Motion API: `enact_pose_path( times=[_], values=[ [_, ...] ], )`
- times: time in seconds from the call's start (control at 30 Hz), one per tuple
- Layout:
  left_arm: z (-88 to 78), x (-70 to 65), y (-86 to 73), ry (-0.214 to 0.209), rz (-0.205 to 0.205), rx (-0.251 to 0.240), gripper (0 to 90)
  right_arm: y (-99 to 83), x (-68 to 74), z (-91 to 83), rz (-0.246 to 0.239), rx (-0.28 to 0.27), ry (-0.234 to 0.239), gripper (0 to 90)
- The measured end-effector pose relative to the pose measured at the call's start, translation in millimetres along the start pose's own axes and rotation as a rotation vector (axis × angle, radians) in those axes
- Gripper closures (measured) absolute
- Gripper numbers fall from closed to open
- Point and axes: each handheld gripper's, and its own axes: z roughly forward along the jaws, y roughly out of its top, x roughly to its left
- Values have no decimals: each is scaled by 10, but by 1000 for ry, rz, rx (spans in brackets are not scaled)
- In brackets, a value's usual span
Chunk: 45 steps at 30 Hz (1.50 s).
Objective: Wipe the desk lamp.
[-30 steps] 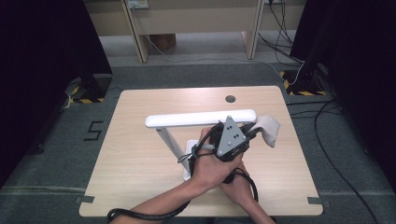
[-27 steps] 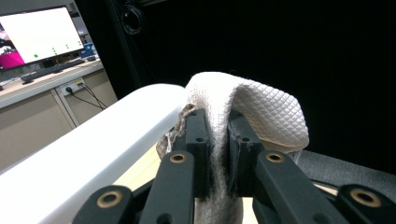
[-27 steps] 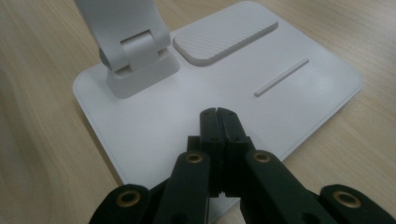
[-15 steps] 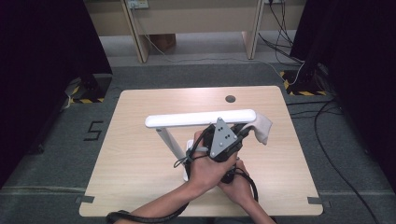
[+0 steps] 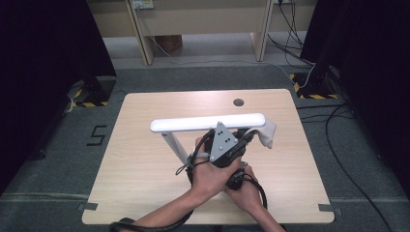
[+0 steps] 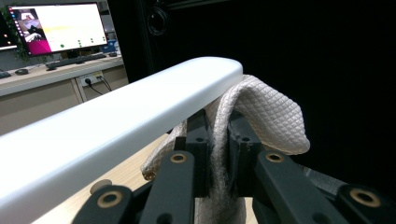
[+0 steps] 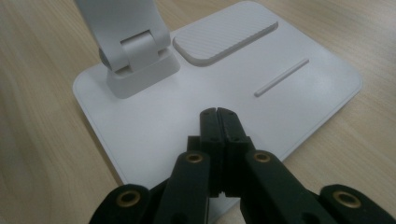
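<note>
Right gripper view: the right claw (image 7: 218,113), jaws pressed together empty, rests on the flat white plastic lamp base (image 7: 140,121) at lower centre. Beyond, the left claw (image 6: 218,135) pinches a cream quilted cloth (image 6: 261,109) under the long white lamp bar (image 5: 208,122), lying left-right across the pale wooden desk (image 5: 140,169).

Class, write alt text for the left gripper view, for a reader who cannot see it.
The left tool has its two black jaws shut on a fold of white quilted cloth, which lies against the end of a long white lamp bar that crosses the frame. Behind, at upper left, a lit monitor stands on a desk; the right side is dark.
</note>
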Motion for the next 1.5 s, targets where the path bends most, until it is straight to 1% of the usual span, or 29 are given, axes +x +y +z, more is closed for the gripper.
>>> enact_pose_path(
  times=[0.5, 0.7, 0.83, 1.2, 1.5],
  values=[
    [-105, 88, -45, 14, -38, -14, 812, 0, 3, -1, 1, 2, -1, 900],
    [-140, 113, -67, 20, -43, -16, 812, -1, -1, 2, -7, -3, -1, 900],
    [-170, 144, -86, 29, -46, -15, 812, -1, 3, 0, -2, 1, -2, 900],
    [-246, 207, -118, 45, -54, -19, 812, -2, 0, 2, -6, -3, -2, 900],
    [-300, 235, -135, 55, -59, -20, 812, -3, -1, 3, -11, -6, -1, 900]
  ],
)
